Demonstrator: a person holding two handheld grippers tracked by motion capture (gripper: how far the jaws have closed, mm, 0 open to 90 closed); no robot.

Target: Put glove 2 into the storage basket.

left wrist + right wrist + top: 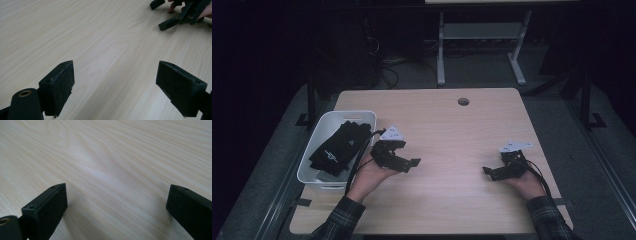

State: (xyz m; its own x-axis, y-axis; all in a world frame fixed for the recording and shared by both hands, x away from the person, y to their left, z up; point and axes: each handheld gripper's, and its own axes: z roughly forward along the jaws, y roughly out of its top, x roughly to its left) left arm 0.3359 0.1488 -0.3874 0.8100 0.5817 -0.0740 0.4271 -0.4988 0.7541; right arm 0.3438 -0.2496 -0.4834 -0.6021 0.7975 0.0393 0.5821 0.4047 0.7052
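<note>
Both forearms, in plaid sleeves, come in from the near edge of the table (447, 125). The left hand (373, 173) lies palm up beside the bin, holding the left gripper (409, 163) low over the wood with its jaws pointing toward the table's middle. The right hand (526, 182) sits well apart on the other side, and the right gripper (488, 172) points back toward the left one. A grey plate tops each gripper, and a cable trails from each toward the sleeve.

The left gripper (115, 85) in its own view has its jaws spread wide, with nothing but bare wood grain between them. The right gripper (116, 207) in its own view stands just as wide apart and just as empty, close above the tabletop.

The left gripper view also catches the right gripper (160, 15) farther off at the upper right, with fingertips (171, 7) curled around it. The high view alone takes in the bin (314, 145), a white rectangular tub at the table's left edge, just beside the left hand. In it lie the gloves (339, 147), black, limp and bunched together, with a small pale mark on one; they fill most of the bin's floor. Neither gripper touches them. A round hole (463, 101) sits in the tabletop near its far edge.
</note>
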